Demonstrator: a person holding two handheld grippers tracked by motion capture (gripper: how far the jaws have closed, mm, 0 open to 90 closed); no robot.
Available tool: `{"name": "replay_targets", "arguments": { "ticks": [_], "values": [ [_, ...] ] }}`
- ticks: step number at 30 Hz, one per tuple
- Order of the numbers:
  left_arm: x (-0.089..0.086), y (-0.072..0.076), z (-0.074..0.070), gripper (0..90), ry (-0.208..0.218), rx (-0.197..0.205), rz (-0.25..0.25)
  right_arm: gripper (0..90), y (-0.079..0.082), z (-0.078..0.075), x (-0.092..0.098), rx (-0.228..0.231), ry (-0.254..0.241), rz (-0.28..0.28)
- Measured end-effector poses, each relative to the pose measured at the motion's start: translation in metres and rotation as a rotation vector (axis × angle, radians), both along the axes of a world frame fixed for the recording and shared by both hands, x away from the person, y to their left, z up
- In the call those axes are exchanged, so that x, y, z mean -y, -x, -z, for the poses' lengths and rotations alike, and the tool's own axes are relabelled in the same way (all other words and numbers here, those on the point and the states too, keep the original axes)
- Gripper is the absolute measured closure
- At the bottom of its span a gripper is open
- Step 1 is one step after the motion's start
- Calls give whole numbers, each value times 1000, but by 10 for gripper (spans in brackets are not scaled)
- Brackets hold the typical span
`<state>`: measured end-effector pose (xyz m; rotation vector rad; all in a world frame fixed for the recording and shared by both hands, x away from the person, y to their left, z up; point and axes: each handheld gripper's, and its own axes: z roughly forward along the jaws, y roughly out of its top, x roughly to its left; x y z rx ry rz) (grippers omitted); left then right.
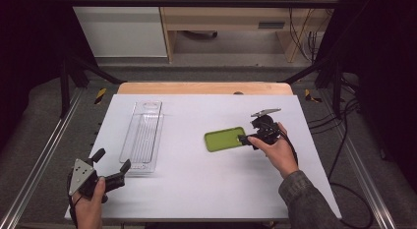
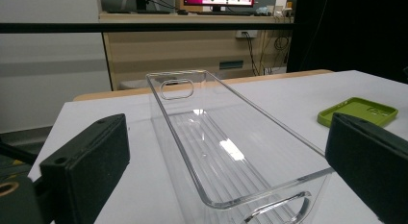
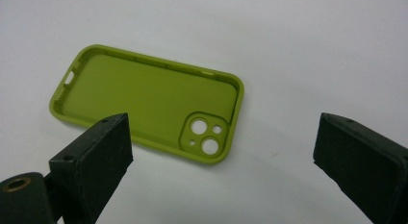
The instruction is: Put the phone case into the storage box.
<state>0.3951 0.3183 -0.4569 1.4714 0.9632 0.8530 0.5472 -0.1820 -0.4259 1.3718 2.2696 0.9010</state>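
Logging green case (image 3: 144,96): open face up, long axis across table; my right gripper (image 3: 221,152) gapes wide, empty.

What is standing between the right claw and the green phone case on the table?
Nothing visible. The right claw is open, just short of the green phone case, which lies flat with its inside up, and only bare white table shows between them.

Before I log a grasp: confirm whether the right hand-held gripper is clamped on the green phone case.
No, the right hand-held gripper stands wide open, and the green phone case lies flat on the white table untouched by its pads.
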Motion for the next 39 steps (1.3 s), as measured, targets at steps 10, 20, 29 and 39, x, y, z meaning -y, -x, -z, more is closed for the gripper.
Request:
{"name": "replay_targets", "arguments": {
  "ticks": [10, 20, 29, 39],
  "values": [
    [-1, 0, 0, 15, 4, 2, -1, 67, -11, 3, 1, -24, 29, 28],
    [-1, 0, -1, 15, 3, 5, 0, 89, -21, 14, -2, -72, 59, 43],
    [-2, 0, -1, 15, 1, 6, 0, 378, -23, 19, -6, -100, 79, -1],
    [-2, 0, -1, 15, 0, 6, 1, 645, -26, 23, -8, -136, 68, 18]
  ]
}}
